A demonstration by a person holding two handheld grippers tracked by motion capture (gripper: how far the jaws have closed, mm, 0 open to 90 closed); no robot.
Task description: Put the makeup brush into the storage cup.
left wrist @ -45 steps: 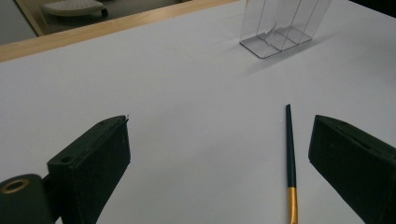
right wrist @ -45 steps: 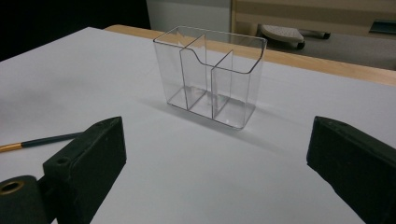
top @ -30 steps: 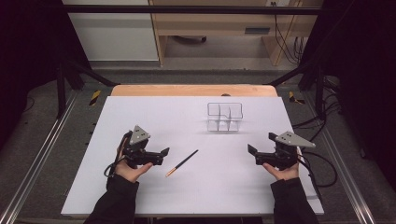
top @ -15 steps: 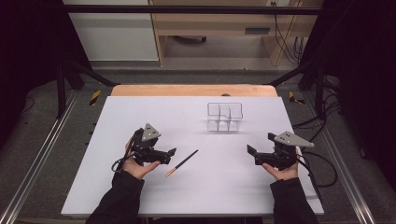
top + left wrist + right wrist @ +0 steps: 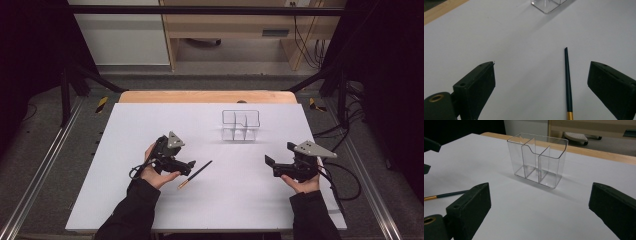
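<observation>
A thin dark-green pen with a gold end lies flat on the white table, left of centre. My left gripper sits just left of it, open. In the left gripper view the pen lies between the jaws, nearer the right one, untouched by the left gripper. A clear plastic organizer with several compartments stands upright toward the back. My right gripper hovers at the right, open and empty. From the right gripper the organizer stands ahead and the pen lies at far left.
A wooden strip borders the table's far edge. A cable trails from the right gripper over the table's right side. Metal frame rails run along both sides. The left gripper shows at the far left edge of the right gripper view.
My left gripper has moved right and slightly forward, closing in on the pen. The right gripper, pen and organizer have stayed in place.
</observation>
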